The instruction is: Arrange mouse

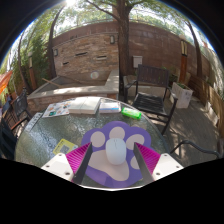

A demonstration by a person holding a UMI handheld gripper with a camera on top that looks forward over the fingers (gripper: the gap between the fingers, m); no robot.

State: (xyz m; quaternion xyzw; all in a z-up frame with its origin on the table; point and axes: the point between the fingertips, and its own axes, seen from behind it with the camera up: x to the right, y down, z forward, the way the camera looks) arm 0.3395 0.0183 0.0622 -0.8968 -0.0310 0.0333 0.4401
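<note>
The left finger (62, 166) and the right finger (163, 163) of the gripper (113, 168) stand apart, gripping nothing. Between and just ahead of them a white mouse (117, 151) lies on a purple paw-shaped mouse mat (113, 150) on the glass table (40, 135). Judging by this, the mouse already rests on its mat; perhaps only a withdrawal or a final straightening remains. The mouse looks smooth, rounded, pale

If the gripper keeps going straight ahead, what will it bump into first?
Probably the white mouse, which lies on the purple mat just ahead of the open gripper, between its fingers. Depth is hard to judge, so it might pass above it.
</note>
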